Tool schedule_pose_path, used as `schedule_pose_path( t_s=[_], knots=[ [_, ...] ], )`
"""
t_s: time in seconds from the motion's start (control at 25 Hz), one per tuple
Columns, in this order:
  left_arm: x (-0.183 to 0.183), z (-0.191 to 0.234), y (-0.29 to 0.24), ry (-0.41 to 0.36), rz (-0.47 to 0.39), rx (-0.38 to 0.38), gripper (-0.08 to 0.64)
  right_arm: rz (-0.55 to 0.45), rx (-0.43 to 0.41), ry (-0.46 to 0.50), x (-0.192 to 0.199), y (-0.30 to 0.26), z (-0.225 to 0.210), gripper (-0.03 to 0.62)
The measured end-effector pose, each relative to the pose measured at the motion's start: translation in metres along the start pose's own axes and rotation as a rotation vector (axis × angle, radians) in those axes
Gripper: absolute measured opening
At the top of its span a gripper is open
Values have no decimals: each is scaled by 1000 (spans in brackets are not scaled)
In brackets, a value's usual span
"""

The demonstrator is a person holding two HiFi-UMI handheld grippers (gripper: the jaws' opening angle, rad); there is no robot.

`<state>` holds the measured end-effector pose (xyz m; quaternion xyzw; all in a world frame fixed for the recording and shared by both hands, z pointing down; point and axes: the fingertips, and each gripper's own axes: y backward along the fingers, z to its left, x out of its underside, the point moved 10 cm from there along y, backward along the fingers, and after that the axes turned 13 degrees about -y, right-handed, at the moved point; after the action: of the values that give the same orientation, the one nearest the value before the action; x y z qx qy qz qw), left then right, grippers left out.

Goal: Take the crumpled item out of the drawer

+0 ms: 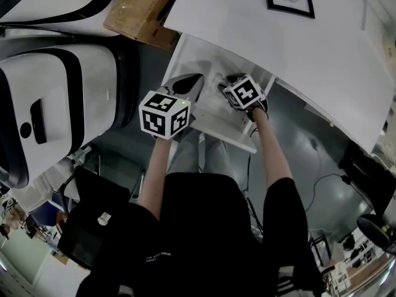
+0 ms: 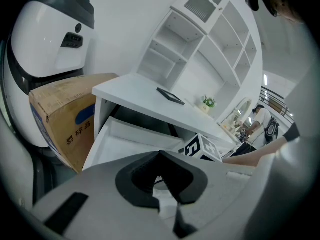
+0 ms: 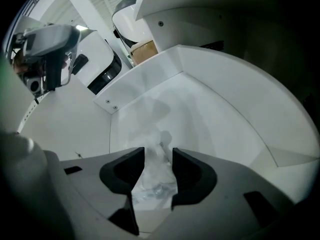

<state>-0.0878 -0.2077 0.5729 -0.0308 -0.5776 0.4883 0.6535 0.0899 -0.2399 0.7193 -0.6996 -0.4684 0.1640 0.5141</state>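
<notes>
Desk [image 1: 278, 54]: one; white, flat top.
Drawer [image 3: 220, 114]: one; white, smooth, stood open.
Left gripper [image 2: 160, 155]: one; jaws were together, empty.
Right gripper [image 3: 159, 155]: one; jaws stood apart around the item.
Crumpled item [image 3: 155, 179]: one; clear wrinkled plastic, lay in drawer.

The right gripper [image 3: 158, 156] was seen at the lower centre of the frame, its jaws held apart. A crumpled clear item [image 3: 155, 181] was framed between them, inside the white drawer [image 3: 215, 114]. A cardboard box [image 3: 145, 50] was glimpsed near the top.
</notes>
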Motion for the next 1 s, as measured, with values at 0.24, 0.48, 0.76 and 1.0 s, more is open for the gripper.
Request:
schedule_pose_path(
  t_s=[0.24,0.48,0.76,1.0],
  knots=[
    [0,1,0,8,-3,4,-2,32,-32,-60,1,-3,-2,109],
    [2,1,1,11,-7,9,-2,55,-64,-52,4,-3,1,41],
    [0,4,6,8,-29,-1,-2,27,-62,-54,5,5,7,32],
    [1,0,16,-20,-51,-16,-2,-54,-55,-53,4,31,19,31]
  ],
)
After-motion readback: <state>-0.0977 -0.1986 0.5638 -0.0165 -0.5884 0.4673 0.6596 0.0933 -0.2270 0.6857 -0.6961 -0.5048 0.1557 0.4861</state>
